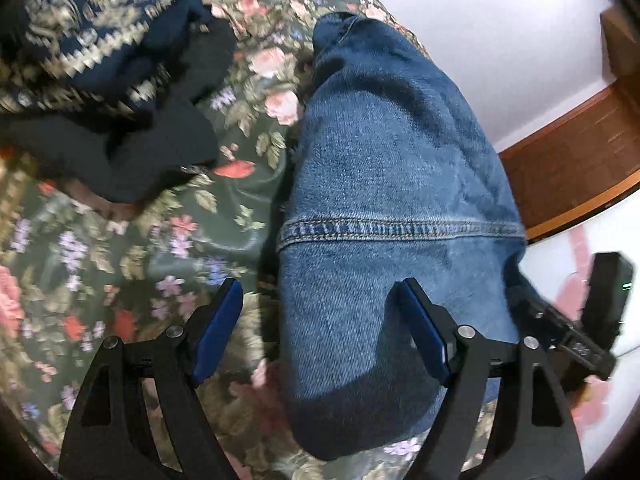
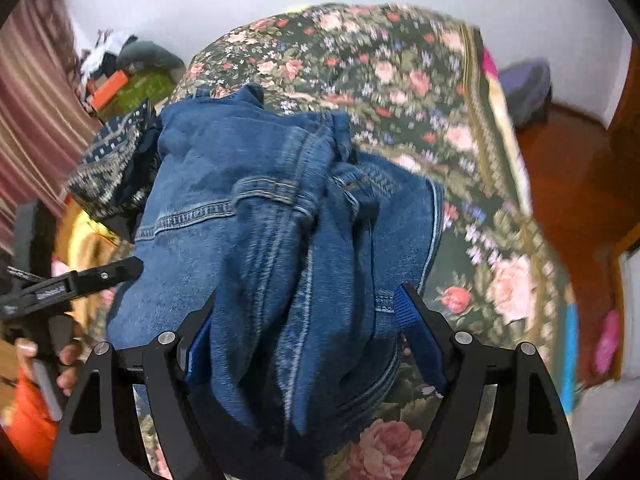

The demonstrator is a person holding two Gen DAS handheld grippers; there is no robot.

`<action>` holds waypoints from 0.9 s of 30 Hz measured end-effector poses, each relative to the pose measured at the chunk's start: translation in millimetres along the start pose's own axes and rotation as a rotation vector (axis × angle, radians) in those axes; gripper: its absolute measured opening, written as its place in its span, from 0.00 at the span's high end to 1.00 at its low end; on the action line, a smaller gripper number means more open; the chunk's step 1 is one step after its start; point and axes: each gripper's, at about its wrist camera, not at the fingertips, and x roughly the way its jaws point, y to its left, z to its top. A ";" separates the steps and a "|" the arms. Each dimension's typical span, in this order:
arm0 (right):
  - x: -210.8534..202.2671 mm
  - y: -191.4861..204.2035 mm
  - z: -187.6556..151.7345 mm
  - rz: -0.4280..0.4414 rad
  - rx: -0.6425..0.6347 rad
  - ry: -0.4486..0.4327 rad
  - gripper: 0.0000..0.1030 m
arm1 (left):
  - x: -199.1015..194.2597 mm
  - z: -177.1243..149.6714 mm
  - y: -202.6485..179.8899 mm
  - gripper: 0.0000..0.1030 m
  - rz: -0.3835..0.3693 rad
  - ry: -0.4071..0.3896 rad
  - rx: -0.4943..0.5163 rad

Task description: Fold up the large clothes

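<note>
- One pair of blue jeans (image 1: 392, 184) is seen lying on the floral bedspread (image 1: 120, 264), beside one patterned navy garment (image 1: 92, 52).
- The jeans' long axis is seen running away from both cameras.
- The left gripper (image 1: 320, 320) is held wide open, gripping nothing.
- The right gripper (image 2: 308, 320) is spread wide around bunched denim, its pads apparently not pressing.

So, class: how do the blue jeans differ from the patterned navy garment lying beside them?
The blue jeans are plain mid-blue denim with stitched seams; the patterned navy garment is darker with cream geometric bands. The jeans lie nearer the camera, the patterned garment further back. Both are rumpled on the floral bedspread.
</note>
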 end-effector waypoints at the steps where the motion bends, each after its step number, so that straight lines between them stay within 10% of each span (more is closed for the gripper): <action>1: -0.9 -5.2 -1.2 0.018 0.016 -0.005 0.20 | 3.2 1.2 1.9 0.23 -0.018 0.008 -0.008; 9: 16.1 -29.8 -7.4 0.132 0.133 0.067 0.08 | 40.4 14.5 12.0 0.23 -0.186 0.108 -0.096; 21: 30.5 -43.4 21.4 0.242 0.284 0.119 0.03 | 62.5 24.1 4.6 0.20 -0.203 0.155 -0.115; 27: 28.9 -41.0 22.7 0.269 0.279 0.151 0.34 | 51.5 35.6 -9.8 0.31 -0.155 0.136 -0.078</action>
